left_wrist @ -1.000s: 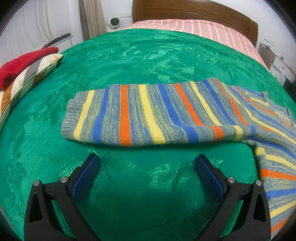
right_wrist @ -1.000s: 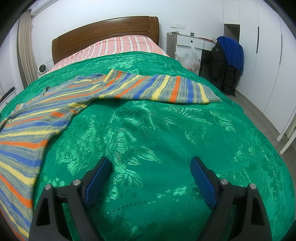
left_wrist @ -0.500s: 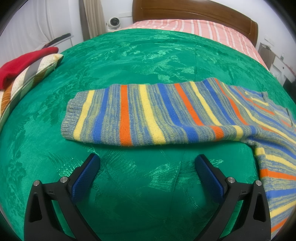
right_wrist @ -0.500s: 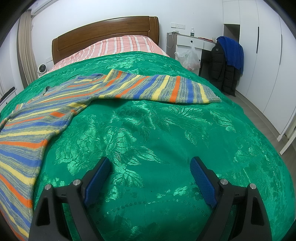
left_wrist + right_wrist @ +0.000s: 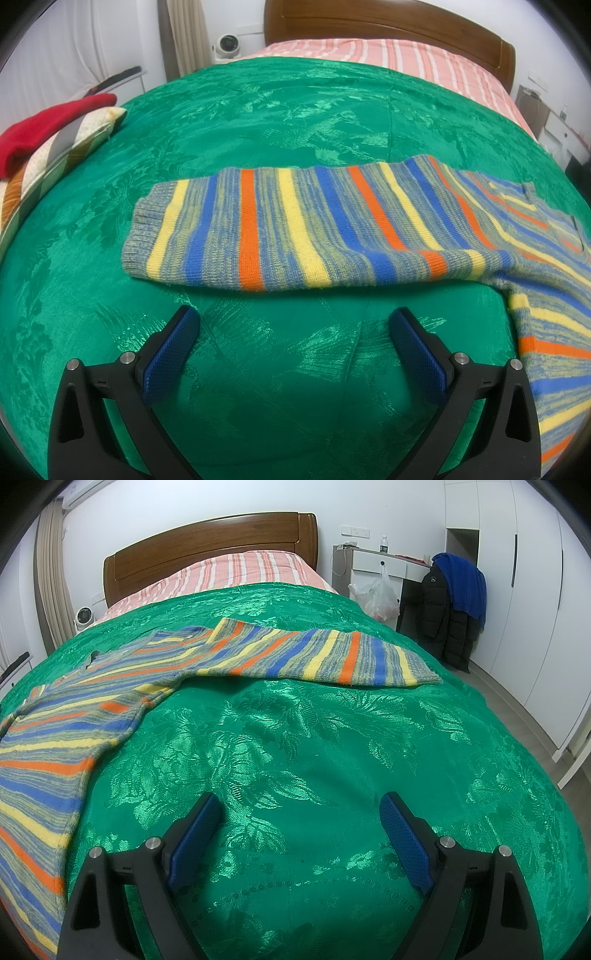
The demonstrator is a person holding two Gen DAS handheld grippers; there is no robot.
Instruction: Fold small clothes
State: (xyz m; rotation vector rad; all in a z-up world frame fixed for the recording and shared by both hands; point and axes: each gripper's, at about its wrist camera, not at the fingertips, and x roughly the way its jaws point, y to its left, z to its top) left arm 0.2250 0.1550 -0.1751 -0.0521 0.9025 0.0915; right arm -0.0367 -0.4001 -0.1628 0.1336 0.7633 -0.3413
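Left wrist view. The left gripper (image 5: 293, 325), black-framed with blue textured pads (image 5: 170, 350), hangs above the glossy green damask bedspread (image 5: 280, 122) with its fingers spread wide and nothing between them. The multicoloured striped knit sweater (image 5: 332, 229), banded in yellow, blue, orange and grey, lies flat on the bedspread; one sleeve stretches sideways just beyond the fingertips, its ribbed cuff (image 5: 142, 229) toward the left of the sleeve, and the body runs off to the right of it. Left of the sweater, at the bedspread's edge, a red cloth (image 5: 48, 125) rests on a striped cushion (image 5: 55, 162). Beyond the sweater are a pink striped sheet (image 5: 388, 55) and a brown wooden headboard (image 5: 388, 26).

Right wrist view. The right gripper (image 5: 299, 808), of the same build, is likewise spread and empty above the bedspread (image 5: 332, 746). The sweater (image 5: 110, 701) lies to its left, the other sleeve (image 5: 325, 657) reaching rightward well beyond the fingertips. Right of the sweater, off the bed, a dark jacket with a blue garment (image 5: 461, 583) hangs beside white wardrobe doors (image 5: 535, 590).
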